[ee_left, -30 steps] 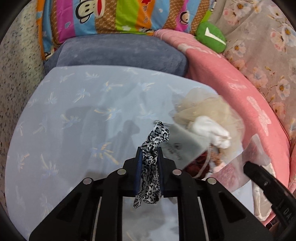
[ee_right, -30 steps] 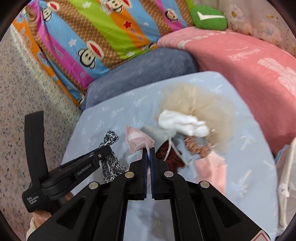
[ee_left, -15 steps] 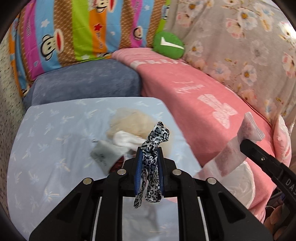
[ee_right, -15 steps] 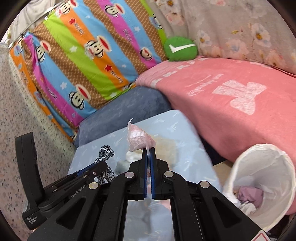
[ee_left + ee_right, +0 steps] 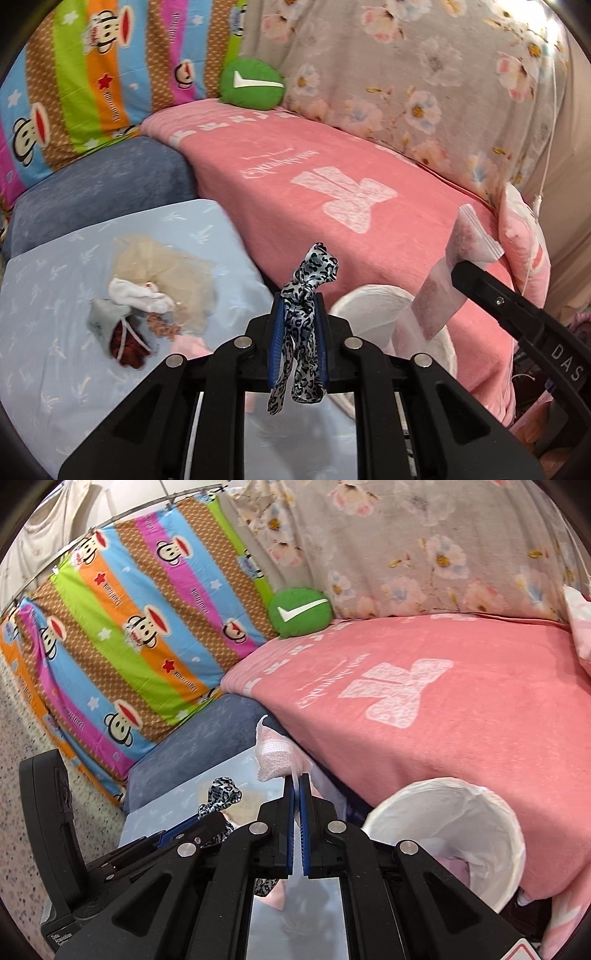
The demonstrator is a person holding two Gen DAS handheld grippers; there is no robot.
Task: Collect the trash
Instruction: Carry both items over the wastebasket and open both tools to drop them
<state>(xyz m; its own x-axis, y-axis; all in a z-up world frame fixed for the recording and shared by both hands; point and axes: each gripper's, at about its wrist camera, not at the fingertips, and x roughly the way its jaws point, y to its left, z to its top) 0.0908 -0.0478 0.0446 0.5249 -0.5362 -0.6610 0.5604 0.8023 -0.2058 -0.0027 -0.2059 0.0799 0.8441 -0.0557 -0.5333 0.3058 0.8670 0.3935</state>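
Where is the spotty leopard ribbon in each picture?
Left wrist view: the leopard ribbon is in the bottom middle, pinched between the left tongs.
Right wrist view: the same ribbon shows at lower left, poking up from the left tongs, beside the right tongs that pinch a pink wrapper.
Shared landmark: the green round cushion sits at the back of the pink blanket in both.

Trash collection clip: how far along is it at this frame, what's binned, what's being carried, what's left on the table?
Done: the white-lined bin already holds some pinkish scraps. In hand: the left tool is shut on a leopard-print strip, the right tool on a pink wrapper, both near the bin, neither dropped. Left: the beige mesh pile with white and dark red bits on the blue table.
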